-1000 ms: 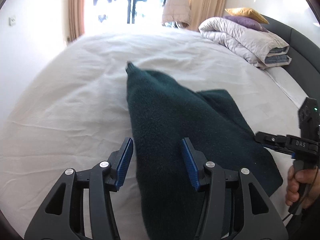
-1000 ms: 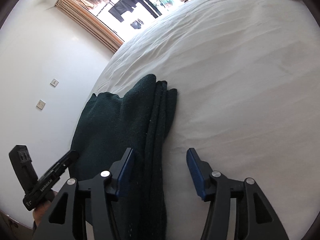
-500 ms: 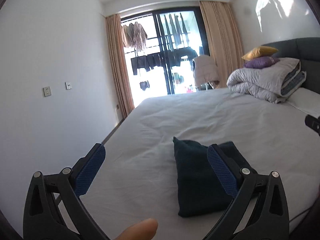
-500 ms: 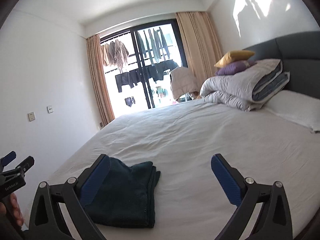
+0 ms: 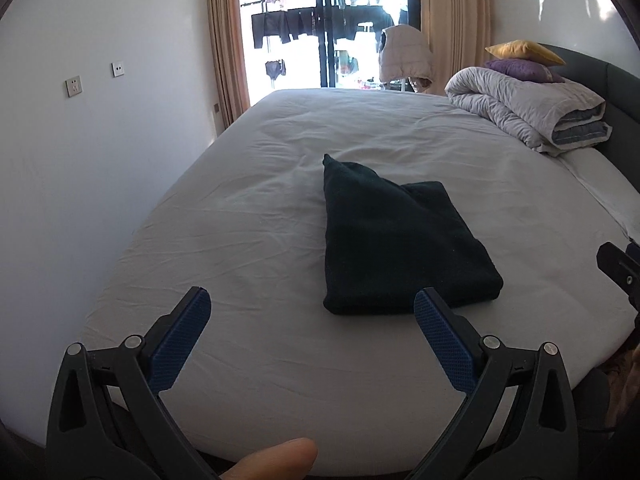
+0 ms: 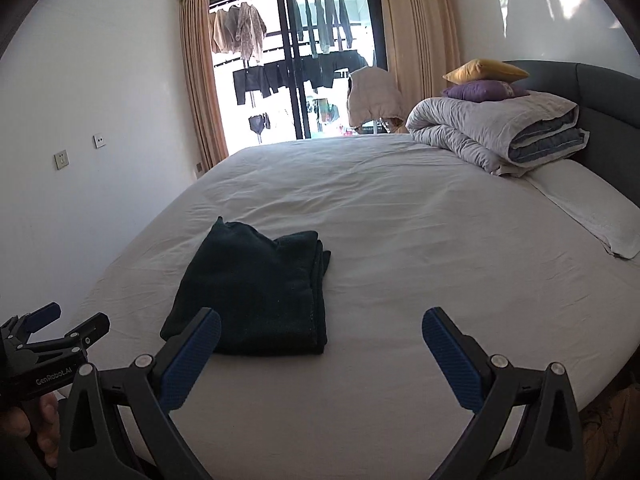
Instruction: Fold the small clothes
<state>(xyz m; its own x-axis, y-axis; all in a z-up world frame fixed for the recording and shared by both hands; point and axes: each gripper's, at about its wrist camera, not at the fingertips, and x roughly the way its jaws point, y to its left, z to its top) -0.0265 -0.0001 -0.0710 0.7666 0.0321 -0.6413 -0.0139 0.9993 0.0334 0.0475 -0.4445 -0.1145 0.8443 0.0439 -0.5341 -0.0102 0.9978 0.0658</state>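
Observation:
A dark green garment (image 5: 396, 240) lies folded into a thick rectangle on the white bed sheet (image 5: 248, 216), one corner sticking up at its far end. It also shows in the right wrist view (image 6: 256, 292). My left gripper (image 5: 312, 316) is open and empty, held back above the bed's near edge, just short of the garment. My right gripper (image 6: 320, 334) is open and empty, held back to the right of the garment. The left gripper also shows at the left edge of the right wrist view (image 6: 52, 328).
A folded grey duvet (image 6: 500, 128) with a purple pillow (image 6: 484, 90) and a yellow pillow (image 6: 486, 70) sits by the dark headboard (image 6: 600, 92). A white pillow (image 6: 592, 204) lies at the right. A wall (image 5: 80, 160) runs along the left side of the bed.
Both grippers have pulled back and up from the garment and opened wide. The garment stays folded on the sheet.

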